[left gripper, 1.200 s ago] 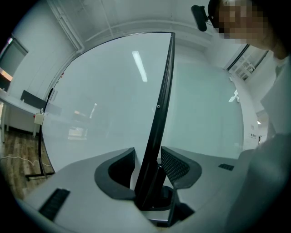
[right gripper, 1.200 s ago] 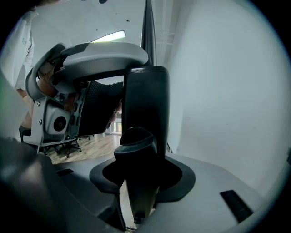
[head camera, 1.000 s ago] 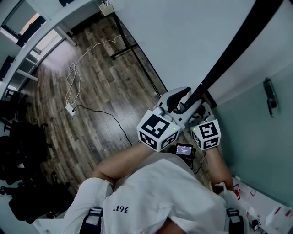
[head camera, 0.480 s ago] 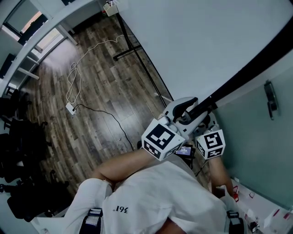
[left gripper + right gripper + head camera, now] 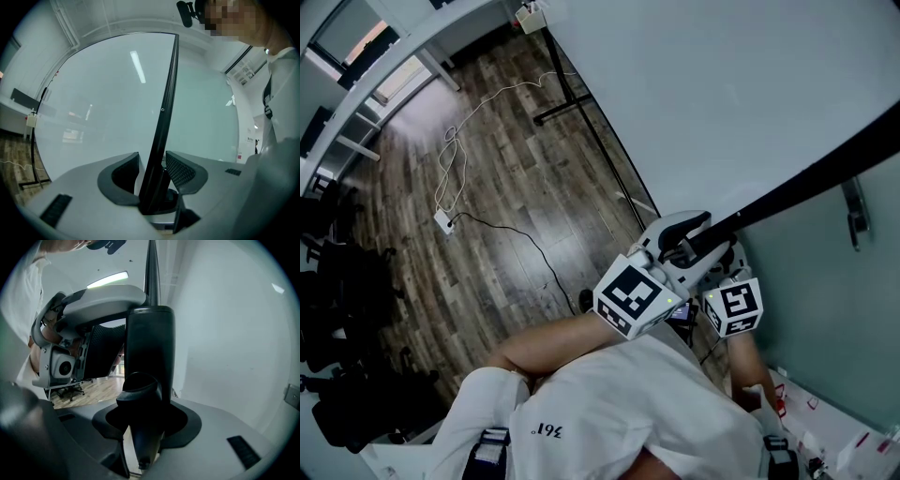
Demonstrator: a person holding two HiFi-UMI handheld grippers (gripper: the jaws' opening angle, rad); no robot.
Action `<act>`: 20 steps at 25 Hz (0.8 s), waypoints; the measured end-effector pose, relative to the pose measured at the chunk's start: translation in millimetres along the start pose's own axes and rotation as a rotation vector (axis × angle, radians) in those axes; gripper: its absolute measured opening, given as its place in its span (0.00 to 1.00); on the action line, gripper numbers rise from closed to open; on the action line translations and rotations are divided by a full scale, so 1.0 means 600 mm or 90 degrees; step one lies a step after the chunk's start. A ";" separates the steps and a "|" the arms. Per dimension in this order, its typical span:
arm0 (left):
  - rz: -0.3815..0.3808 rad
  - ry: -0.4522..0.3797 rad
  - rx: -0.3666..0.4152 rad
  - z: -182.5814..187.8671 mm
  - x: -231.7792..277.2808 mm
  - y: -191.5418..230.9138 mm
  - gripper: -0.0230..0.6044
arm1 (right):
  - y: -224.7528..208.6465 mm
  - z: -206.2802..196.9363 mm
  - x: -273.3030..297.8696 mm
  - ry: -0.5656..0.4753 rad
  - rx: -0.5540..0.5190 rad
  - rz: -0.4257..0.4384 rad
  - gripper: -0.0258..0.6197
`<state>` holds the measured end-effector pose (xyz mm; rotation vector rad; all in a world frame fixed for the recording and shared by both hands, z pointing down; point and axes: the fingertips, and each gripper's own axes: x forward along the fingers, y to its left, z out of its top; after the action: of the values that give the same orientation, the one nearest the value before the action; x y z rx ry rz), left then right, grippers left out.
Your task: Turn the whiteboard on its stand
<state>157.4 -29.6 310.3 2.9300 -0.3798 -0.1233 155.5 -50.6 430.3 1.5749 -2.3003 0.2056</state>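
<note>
Right of centre, left gripper point(image 5: 678, 232) and right gripper point(image 5: 715, 255) each pinch the board point(image 5: 722, 94) by its frame point(image 5: 161, 117): likely stiff, bulky, slick-faced, best edge-held.

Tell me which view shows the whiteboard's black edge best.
The left gripper view: the black edge runs its whole length up from the jaws of the left gripper. The head view shows a shorter stretch; the right gripper view only a thick near piece.

One whiteboard point(image 5: 722, 84), one left hand-held gripper point(image 5: 686, 234), one right hand-held gripper point(image 5: 720, 259) and one power strip point(image 5: 443, 223).
</note>
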 end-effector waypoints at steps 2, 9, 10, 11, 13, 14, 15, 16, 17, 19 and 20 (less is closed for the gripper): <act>-0.001 -0.003 0.000 -0.001 0.000 0.002 0.33 | -0.001 -0.001 0.003 -0.001 0.001 -0.004 0.33; 0.004 -0.010 -0.001 0.000 -0.001 0.012 0.33 | -0.002 0.002 0.014 0.001 0.000 -0.009 0.33; 0.006 -0.010 -0.003 0.001 -0.002 0.016 0.33 | -0.002 0.004 0.017 0.002 -0.002 -0.008 0.33; 0.007 -0.010 -0.005 0.002 -0.001 0.020 0.33 | -0.004 0.006 0.019 0.003 -0.003 -0.008 0.33; 0.008 -0.009 -0.006 0.002 0.001 0.023 0.33 | -0.006 0.008 0.022 0.002 -0.004 -0.009 0.33; 0.010 -0.010 -0.008 0.001 0.002 0.026 0.33 | -0.007 0.008 0.024 0.001 -0.003 -0.009 0.33; 0.015 -0.011 -0.011 0.000 0.001 0.030 0.33 | -0.007 0.008 0.027 0.000 -0.002 -0.009 0.33; 0.020 -0.012 -0.015 0.000 0.001 0.035 0.33 | -0.008 0.009 0.031 -0.001 -0.002 -0.008 0.33; 0.024 -0.012 -0.019 0.000 0.001 0.040 0.33 | -0.008 0.010 0.035 -0.002 -0.001 -0.007 0.33; 0.029 -0.010 -0.024 0.000 0.002 0.048 0.33 | -0.010 0.012 0.043 -0.004 -0.003 -0.004 0.33; 0.030 -0.010 -0.026 0.001 0.002 0.052 0.33 | -0.010 0.014 0.047 -0.005 -0.004 -0.003 0.33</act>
<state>150.5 -59.7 315.8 2.8791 -0.4432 -0.1455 150.1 -80.2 432.1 1.5797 -2.3013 0.1911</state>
